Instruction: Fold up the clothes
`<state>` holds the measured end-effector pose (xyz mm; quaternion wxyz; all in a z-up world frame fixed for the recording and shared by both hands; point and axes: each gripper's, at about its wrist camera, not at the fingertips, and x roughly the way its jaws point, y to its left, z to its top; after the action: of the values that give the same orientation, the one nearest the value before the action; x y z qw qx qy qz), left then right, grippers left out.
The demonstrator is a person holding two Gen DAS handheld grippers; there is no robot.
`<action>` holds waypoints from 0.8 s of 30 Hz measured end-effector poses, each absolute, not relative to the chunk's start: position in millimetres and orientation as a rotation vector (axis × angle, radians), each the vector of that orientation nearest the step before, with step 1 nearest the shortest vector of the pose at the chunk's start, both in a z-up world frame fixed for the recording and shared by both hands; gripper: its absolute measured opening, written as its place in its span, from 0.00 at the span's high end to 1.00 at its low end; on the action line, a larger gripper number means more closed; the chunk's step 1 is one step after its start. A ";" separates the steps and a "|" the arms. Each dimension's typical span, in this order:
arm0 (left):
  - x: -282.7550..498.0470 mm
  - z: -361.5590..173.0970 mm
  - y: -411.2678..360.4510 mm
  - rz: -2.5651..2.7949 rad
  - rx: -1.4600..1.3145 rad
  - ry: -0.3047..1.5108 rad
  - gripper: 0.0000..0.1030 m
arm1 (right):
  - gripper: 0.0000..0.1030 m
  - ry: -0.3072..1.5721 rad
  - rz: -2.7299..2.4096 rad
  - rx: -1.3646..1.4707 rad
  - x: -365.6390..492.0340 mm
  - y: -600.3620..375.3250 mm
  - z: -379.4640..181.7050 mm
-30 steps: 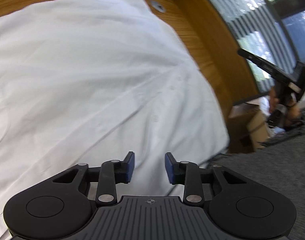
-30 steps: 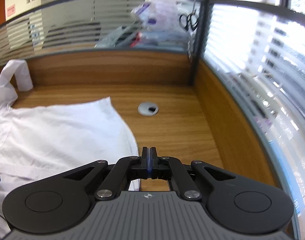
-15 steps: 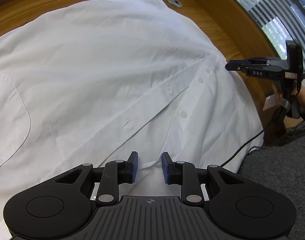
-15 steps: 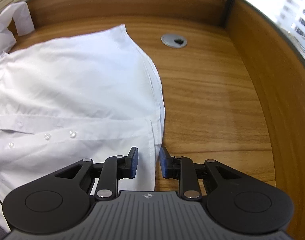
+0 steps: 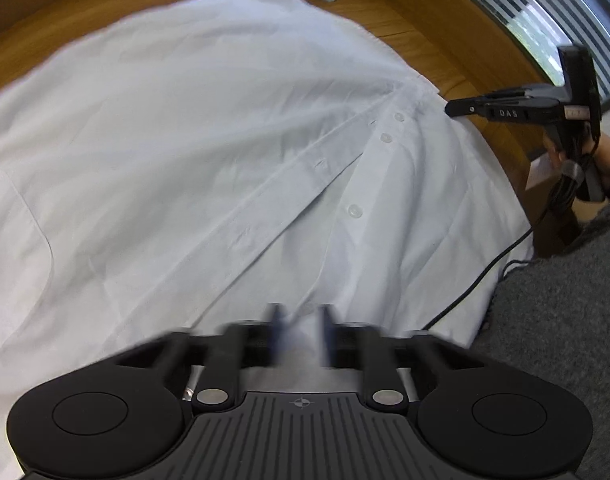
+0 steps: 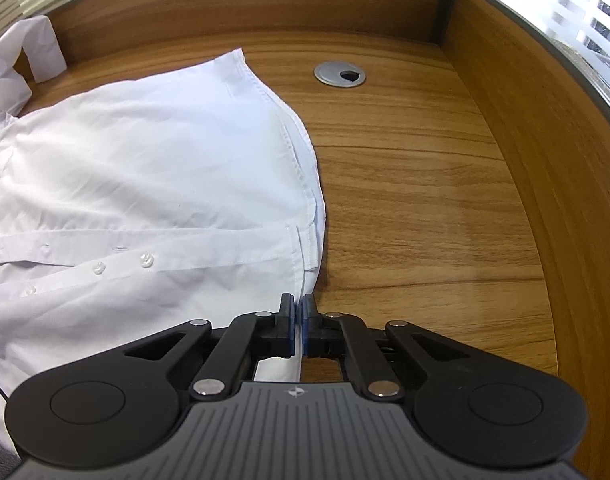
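Left wrist view: a white button-up shirt (image 5: 209,128) is lying spread across a wooden desk (image 5: 445,32), its button placket (image 5: 305,184) running diagonally and its lower part hanging over the desk's near edge toward grey carpet (image 5: 553,312). The left gripper (image 5: 299,332) is hovering low over the shirt's near portion; its fingers (image 5: 274,330) are appearing motion-blurred, with a clear gap standing between them and white cloth showing through that gap, though whether the pads are touching the cloth cannot be told. At right, the right gripper (image 5: 451,109) is reaching in sideways to the shirt's edge, with a hand (image 5: 561,152) gripping its handle and a black cable (image 5: 485,276) trailing down across the fabric.

Right wrist view: the right gripper (image 6: 298,320) is pressing its blue-padded fingers (image 6: 290,328) nearly together on the shirt's hem (image 6: 309,208), a thin strip of white cloth sitting between the pads. The shirt (image 6: 153,160) is occupying the left half of the desk (image 6: 417,184), with one sleeve (image 6: 13,60) lying bunched against the back panel. A round grey cable grommet (image 6: 339,74) is sitting on bare wood just beyond the shirt's far corner.
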<state>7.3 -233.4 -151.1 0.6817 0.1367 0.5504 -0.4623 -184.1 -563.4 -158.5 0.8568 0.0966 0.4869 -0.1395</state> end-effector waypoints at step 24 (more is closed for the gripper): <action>9.5 -147.3 -234.4 -1.071 0.479 1.158 0.74 | 0.78 0.996 -0.297 0.097 -189.0 -543.2 -139.8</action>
<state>9.5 -234.4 -147.3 0.6792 0.2132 0.5158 -0.4767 -189.0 -543.2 -139.8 0.8668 0.0463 0.4759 -0.1417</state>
